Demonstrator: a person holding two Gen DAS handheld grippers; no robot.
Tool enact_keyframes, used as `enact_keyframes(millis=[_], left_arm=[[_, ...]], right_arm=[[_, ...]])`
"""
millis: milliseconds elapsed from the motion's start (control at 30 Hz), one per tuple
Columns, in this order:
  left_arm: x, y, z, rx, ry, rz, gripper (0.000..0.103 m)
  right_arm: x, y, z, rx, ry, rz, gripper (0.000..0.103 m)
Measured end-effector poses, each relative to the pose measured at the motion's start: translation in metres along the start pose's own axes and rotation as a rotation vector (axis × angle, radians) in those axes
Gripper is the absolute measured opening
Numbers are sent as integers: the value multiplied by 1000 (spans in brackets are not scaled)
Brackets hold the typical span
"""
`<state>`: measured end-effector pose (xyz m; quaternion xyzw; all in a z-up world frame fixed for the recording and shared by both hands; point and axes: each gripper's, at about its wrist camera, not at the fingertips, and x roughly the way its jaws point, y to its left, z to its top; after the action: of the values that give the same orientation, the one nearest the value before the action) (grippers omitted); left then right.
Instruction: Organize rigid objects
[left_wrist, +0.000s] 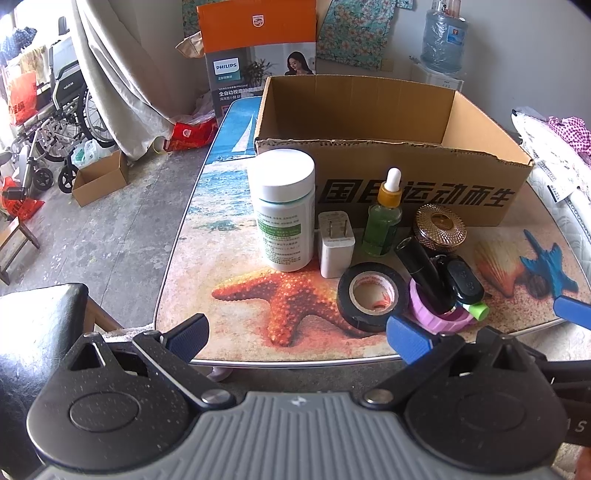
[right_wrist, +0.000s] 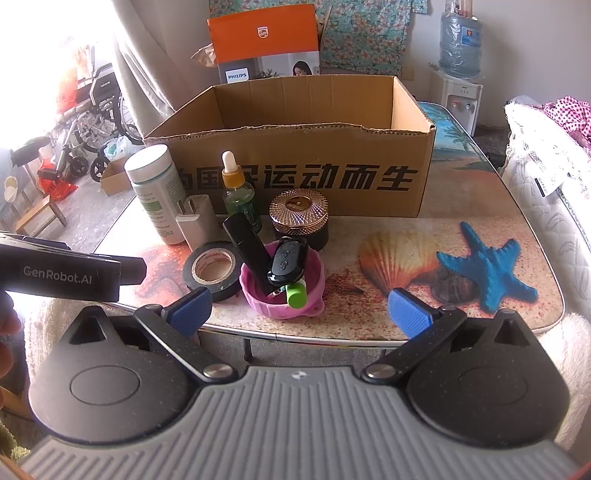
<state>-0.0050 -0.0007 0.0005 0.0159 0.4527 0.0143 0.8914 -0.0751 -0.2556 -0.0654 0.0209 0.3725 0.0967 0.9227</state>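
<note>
An open cardboard box stands at the back of the table. In front of it are a white pill bottle, a white plug adapter, a green dropper bottle, a round bronze-lidded jar and a black tape roll. A pink bowl holds a black tube, a car key fob and a green-capped item. My left gripper and right gripper are open at the table's near edge, holding nothing.
The table carries a beach print with starfish and a shell. A small box and a wheelchair stand on the floor to the left, a bed on the right. The left gripper's body shows in the right wrist view.
</note>
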Motion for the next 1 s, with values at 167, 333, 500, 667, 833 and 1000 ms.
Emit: enact_keyframes(millis=[167, 333, 500, 667, 833, 1000], left_arm=[[0, 0, -1, 0, 1, 2, 103], [0, 0, -1, 0, 2, 4, 103], [1, 0, -1, 0, 4, 5, 103], [1, 1, -1, 0, 5, 6, 103], [2, 1, -2, 2, 7, 9, 103], [3, 0, 0, 4, 12, 16, 103]], right_arm=[[0, 0, 0, -1, 2, 1, 102], [0, 1, 0, -1, 2, 1, 102], [0, 1, 0, -2, 3, 2, 102], [1, 1, 0, -2, 3, 3, 102], [0, 1, 0, -2, 3, 3, 102], [2, 2, 0, -5, 5, 7, 102]])
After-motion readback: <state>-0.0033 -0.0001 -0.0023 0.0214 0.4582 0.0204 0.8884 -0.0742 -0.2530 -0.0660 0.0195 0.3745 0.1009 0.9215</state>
